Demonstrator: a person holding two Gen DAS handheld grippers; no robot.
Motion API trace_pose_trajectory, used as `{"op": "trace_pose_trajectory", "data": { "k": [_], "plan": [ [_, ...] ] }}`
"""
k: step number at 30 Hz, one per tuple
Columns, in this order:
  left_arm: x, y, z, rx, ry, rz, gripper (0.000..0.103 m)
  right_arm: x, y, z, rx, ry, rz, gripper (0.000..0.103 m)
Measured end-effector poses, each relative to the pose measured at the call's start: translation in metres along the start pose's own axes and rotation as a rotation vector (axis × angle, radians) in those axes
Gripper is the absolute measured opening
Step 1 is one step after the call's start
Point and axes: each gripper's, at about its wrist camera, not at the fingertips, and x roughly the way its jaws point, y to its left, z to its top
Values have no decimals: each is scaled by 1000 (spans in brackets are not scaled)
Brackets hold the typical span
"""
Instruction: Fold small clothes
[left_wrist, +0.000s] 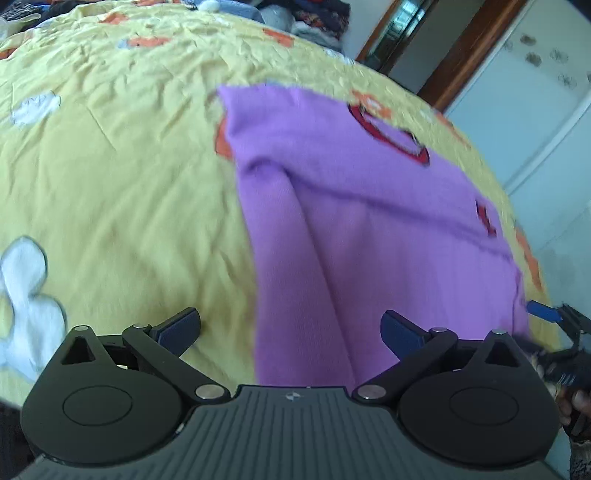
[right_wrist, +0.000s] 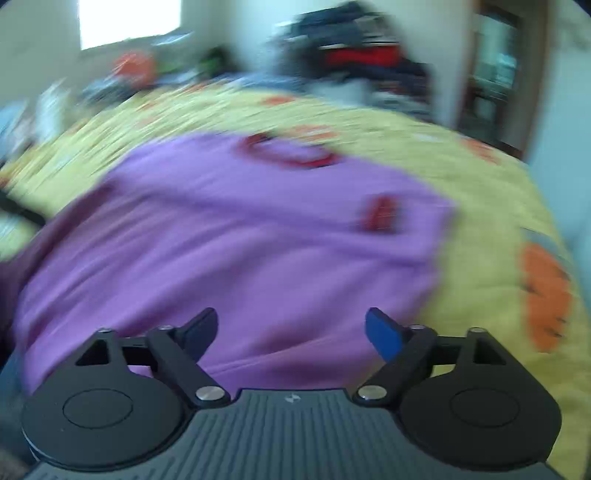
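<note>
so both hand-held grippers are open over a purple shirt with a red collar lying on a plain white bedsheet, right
Not quite: the bedsheet is yellow with orange and white patches, not plain white, as the left wrist view shows. The rest holds: the left hand-held gripper and right hand-held gripper are both open over the purple shirt with its red collar.

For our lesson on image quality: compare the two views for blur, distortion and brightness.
Left wrist: purple shirt mildly smeared, yellow bedspread creases fairly sharp, fisheye bulges the bed. Right wrist: heavy motion blur streaks everything but the right gripper; window blown out white.
</note>
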Motion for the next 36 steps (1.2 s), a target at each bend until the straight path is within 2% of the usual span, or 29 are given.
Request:
{"op": "trace_pose_trajectory", "data": {
  "k": [1,2,3,4,6,7,8,10,11,14,16,17,19,20,21,22,23,24,25,27,28,29,30,31,32,33,34,36],
  "plan": [
    [0,-7,-4,38,10,22,102,4,20,-4,-89,31,-49,93],
    [1,-12,-8,64,11,45,98,0,32,-9,-141,-11,-120,98],
    [0,-16,-13,87,-1,65,92,-1,36,-11,-162,4,-155,97],
    [-1,-19,-16,120,-13,88,85,-4,31,-12,-124,23,-145,96],
    [-4,-22,-18,175,-23,136,35,-12,14,-17,-15,54,-89,67],
    [-7,-17,-17,158,-15,125,26,-16,10,-21,-2,54,-93,41],
    [-10,-8,-15,124,-8,93,17,-23,8,-28,-12,61,-108,20],
    [-16,4,-15,104,-8,59,13,-30,8,-38,-36,75,-162,8],
    [-18,9,-16,116,-10,63,13,-33,6,-46,-52,80,-186,8],
    [-28,27,-19,96,-20,51,15,-52,-5,-69,-66,104,-253,8],
    [-37,39,-25,102,-44,91,14,-63,-13,-79,-49,122,-284,8],
    [-42,45,-30,90,-61,87,12,-69,-17,-84,-26,137,-280,8],
    [-52,58,-42,40,-90,22,13,-79,-16,-89,-47,159,-322,8],
    [-57,59,-50,43,-110,-9,26,-83,-18,-90,-19,160,-344,8],
    [-60,57,-58,58,-132,-33,47,-89,-21,-91,23,152,-321,8],
    [-61,55,-66,77,-155,-45,62,-93,-25,-92,73,142,-288,8],
    [-62,51,-74,97,-180,-51,86,-98,-28,-93,138,108,-268,11],
    [-59,48,-81,120,-202,-54,93,-104,-32,-93,211,60,-242,14],
    [-55,45,-85,141,-210,-67,91,-107,-33,-91,265,12,-198,23],
    [-42,37,-88,173,-190,-80,92,-105,-22,-82,246,-83,-98,53],
    [-35,32,-89,200,-177,-71,94,-99,-14,-76,210,-105,-82,91],
    [-29,27,-90,225,-164,-62,101,-92,-4,-70,163,-119,-76,103],
    [-25,23,-91,244,-161,-52,101,-84,6,-64,100,-134,-55,103],
    [-22,22,-95,251,-163,-39,101,-73,14,-60,33,-120,-28,103],
    [-20,24,-98,255,-161,-46,98,-61,21,-56,-23,-71,-14,103],
    [-18,27,-100,253,-151,-67,80,-51,27,-56,-60,-19,14,103],
    [-17,30,-101,238,-131,-87,71,-45,29,-58,-75,2,62,102],
    [-13,32,-104,213,-97,-104,20,-45,25,-65,-69,-8,157,86]
  ]
}}
